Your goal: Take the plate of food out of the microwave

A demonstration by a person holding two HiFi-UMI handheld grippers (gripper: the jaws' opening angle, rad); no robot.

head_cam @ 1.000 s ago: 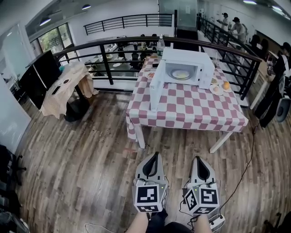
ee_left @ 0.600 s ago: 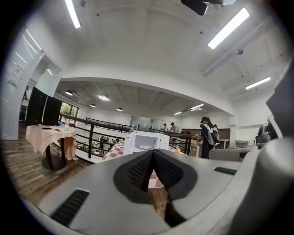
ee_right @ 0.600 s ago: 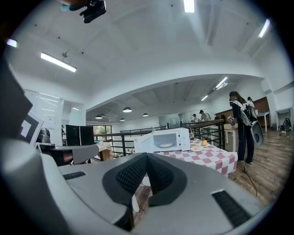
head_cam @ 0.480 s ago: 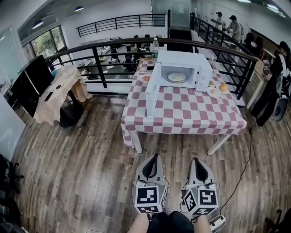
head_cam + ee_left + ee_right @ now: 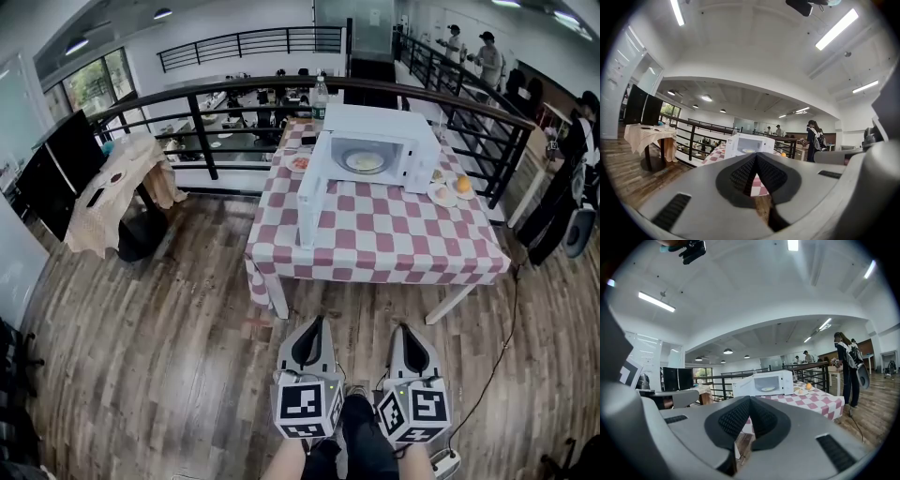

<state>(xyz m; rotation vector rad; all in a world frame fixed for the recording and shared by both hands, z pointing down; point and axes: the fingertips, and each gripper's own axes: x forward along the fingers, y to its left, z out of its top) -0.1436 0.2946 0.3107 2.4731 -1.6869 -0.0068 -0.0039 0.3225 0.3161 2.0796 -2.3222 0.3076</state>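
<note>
Head view | checkered table point(image 5: 375, 239), wood floor point(image 5: 141, 328) | left tongs point(image 5: 321, 321), right tongs point(image 5: 404, 327) pressed together

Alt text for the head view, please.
A white microwave stands, door open, on a checked table, a plate of food inside. The left gripper and right gripper, shut and empty, hang over wood floor short of it.

Plate of food point(image 5: 365, 162) inside microwave point(image 5: 380, 141) on table point(image 5: 375, 239); fruit plate point(image 5: 450, 192) right of microwave.
</note>
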